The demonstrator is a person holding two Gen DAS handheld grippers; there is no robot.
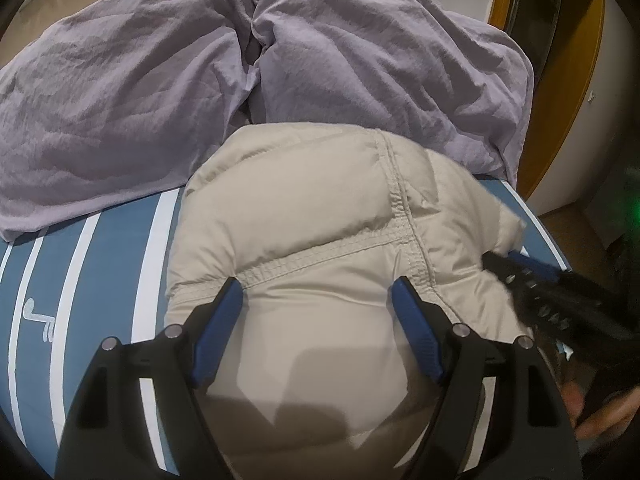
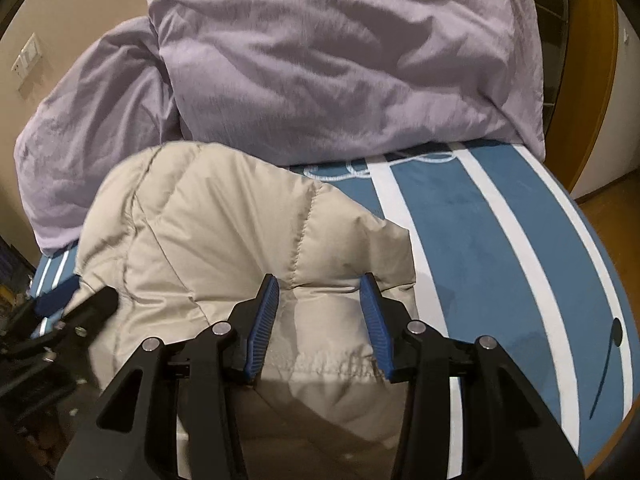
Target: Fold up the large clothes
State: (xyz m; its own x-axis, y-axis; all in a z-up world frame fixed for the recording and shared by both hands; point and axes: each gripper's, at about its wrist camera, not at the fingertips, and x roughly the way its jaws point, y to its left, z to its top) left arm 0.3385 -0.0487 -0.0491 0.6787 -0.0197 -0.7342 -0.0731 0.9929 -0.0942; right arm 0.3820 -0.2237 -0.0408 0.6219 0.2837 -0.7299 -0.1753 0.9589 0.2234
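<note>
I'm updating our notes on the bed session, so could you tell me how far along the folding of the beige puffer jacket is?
Done: the beige puffer jacket already lies bunched into a compact bundle on the striped blue sheet. In hand: the left gripper and right gripper both hover open over it, gripping nothing. Left: tidying the final fold; the lilac duvet behind remains crumpled.

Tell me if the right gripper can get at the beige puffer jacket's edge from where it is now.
Probably yes. The right gripper is open directly over the beige puffer jacket, with nothing between its fingers and the fabric. The lilac duvet lies farther back, and the left gripper is off to the side.
</note>
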